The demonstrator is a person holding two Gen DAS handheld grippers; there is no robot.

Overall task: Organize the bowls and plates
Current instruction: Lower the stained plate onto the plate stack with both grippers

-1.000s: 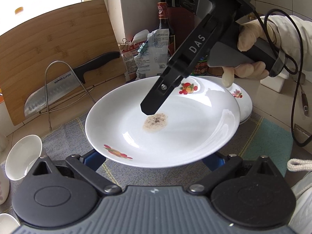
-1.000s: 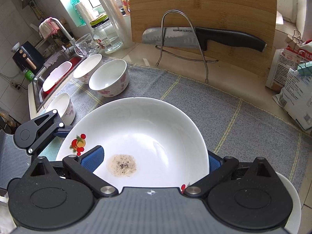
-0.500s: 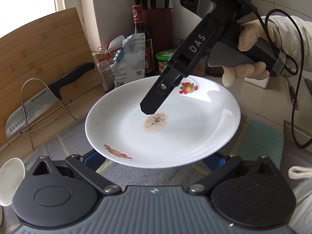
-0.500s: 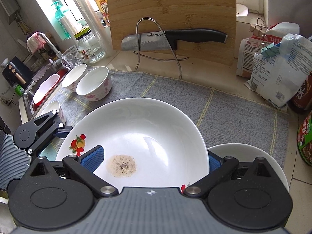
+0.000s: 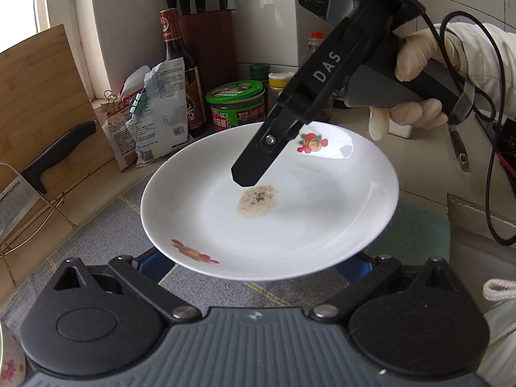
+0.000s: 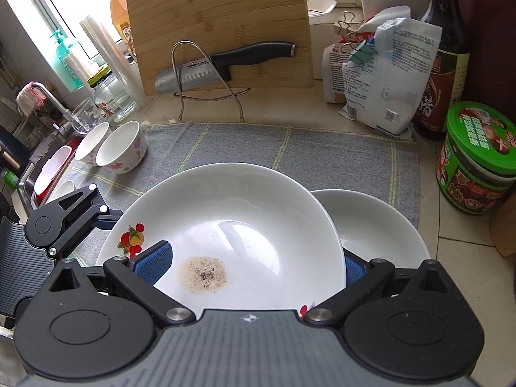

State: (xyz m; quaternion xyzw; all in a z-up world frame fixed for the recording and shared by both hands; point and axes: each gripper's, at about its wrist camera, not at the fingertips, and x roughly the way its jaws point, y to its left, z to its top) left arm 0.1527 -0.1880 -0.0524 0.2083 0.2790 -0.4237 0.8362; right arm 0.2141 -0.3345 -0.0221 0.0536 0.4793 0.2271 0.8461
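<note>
Shallow white ceramic plate w/ fruit decals (image 5: 290, 219) is in the air over the grey checked cloth (image 6: 290, 148), a brownish peppery smear (image 5: 258, 200) near its centre.

Right gripper (image 6: 251, 264) is clamped on it: one blue pad on the upper face by the smear, the other behind/under the rim. A gloved hand (image 5: 416, 96) grips the handle.

Left gripper (image 5: 253, 262) meets the opposite rim. Both its pads sit wide apart under the plate's edge, so can't tell if it's gripping, propping or just near.

Key relation: the second plain white plate (image 6: 380, 225) lies flat on the cloth to the right of the held one, its left part covered by the held plate's rim. Looks like stacking means going right, then down. Right gripper is nearer and has the firm hold.

Two white floral bowls (image 6: 121, 148) sit well apart at the cloth's left end.

Hidden: right gripper's lower finger in the left wrist view, held plate's underside, overlapped part of the lower plate, and the gap btwn the two plates.
</note>
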